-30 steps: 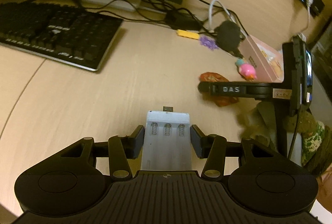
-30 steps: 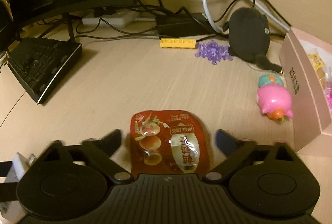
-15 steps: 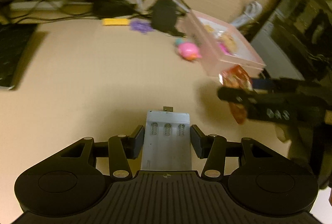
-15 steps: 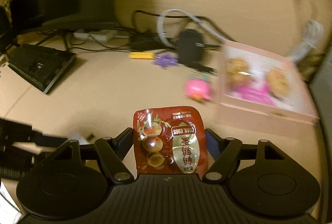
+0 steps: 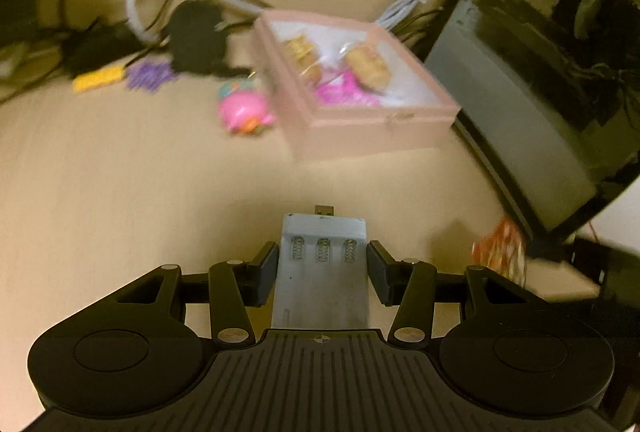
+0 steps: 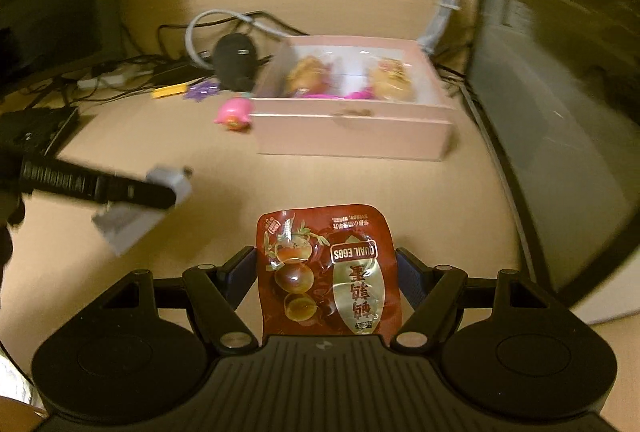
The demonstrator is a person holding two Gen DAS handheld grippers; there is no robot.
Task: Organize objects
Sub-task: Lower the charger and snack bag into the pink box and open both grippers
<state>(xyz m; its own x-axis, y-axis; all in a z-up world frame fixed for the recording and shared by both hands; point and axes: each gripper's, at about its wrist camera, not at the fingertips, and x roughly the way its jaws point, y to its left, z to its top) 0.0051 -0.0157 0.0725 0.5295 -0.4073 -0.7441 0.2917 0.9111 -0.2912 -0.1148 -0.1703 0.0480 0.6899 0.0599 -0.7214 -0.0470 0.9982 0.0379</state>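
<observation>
Your left tool (image 5: 322,264) is clamped on the white battery charger (image 5: 322,272); your right tool (image 6: 326,272) grips the quail egg packet (image 6: 328,268) above the desk (image 6: 360,184).

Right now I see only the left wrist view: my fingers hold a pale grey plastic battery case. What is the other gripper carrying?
Observer: The right gripper holds a dark red foil snack packet printed "QUAIL EGGS".
Operator: On my screen the open pink cardboard box is blurred. Does the right wrist view show its near wall better?
Observer: Yes. The near wall faces that camera squarely, with a small scuffed mark on its top edge.
Operator: Is my gripper visible there?
Observer: Yes. The left gripper enters from the left edge, and the battery case hangs tilted above the wooden desk.
</observation>
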